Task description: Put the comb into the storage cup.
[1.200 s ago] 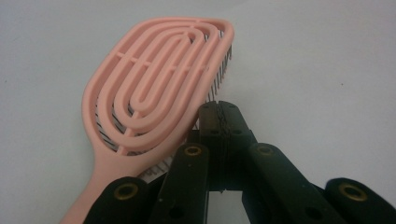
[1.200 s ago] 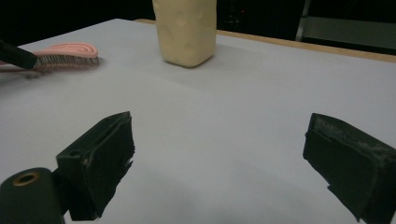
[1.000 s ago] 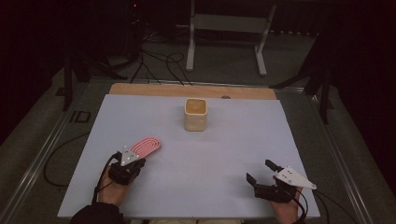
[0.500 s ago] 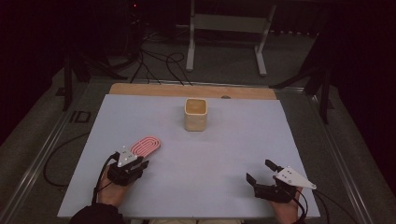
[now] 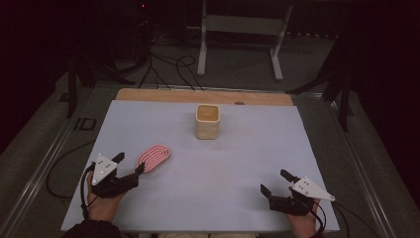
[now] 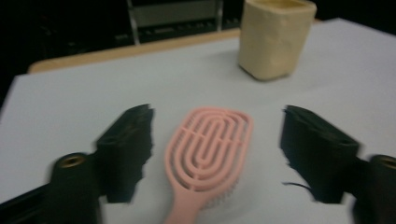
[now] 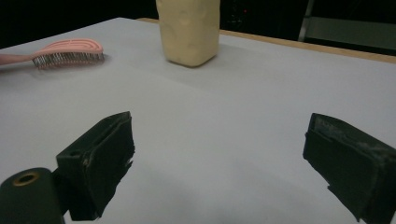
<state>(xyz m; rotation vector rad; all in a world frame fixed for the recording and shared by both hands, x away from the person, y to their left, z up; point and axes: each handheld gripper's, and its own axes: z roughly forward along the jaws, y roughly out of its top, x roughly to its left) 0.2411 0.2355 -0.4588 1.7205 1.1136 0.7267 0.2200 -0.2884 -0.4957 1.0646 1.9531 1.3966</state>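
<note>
A pink hairbrush (image 5: 154,156) lies flat on the white table (image 5: 247,148), bristles down, its handle pointing to the near left. My left gripper (image 5: 130,163) hovers at the handle end. Its jaws have just been opening and stand wide apart. In the left gripper view the brush (image 6: 210,144) lies between the left gripper's (image 6: 217,119) jaws, touching neither. A cream square cup (image 5: 207,121) stands upright at the table's far middle. My right gripper (image 5: 274,181) rests open and empty near the front right edge, and the right gripper (image 7: 219,130) faces the cup (image 7: 190,30) and the brush (image 7: 70,52).
A wooden strip (image 5: 163,95) runs along the table's far edge. Behind it on the dark floor stand a metal frame (image 5: 237,29) and loose cables (image 5: 163,64). The cup (image 6: 275,37) stands well beyond the brush.
The left gripper's jaws have opened off the brush handle, and the hand has drawn back toward the near left and risen. The brush stays on the table. The right gripper has not moved.
</note>
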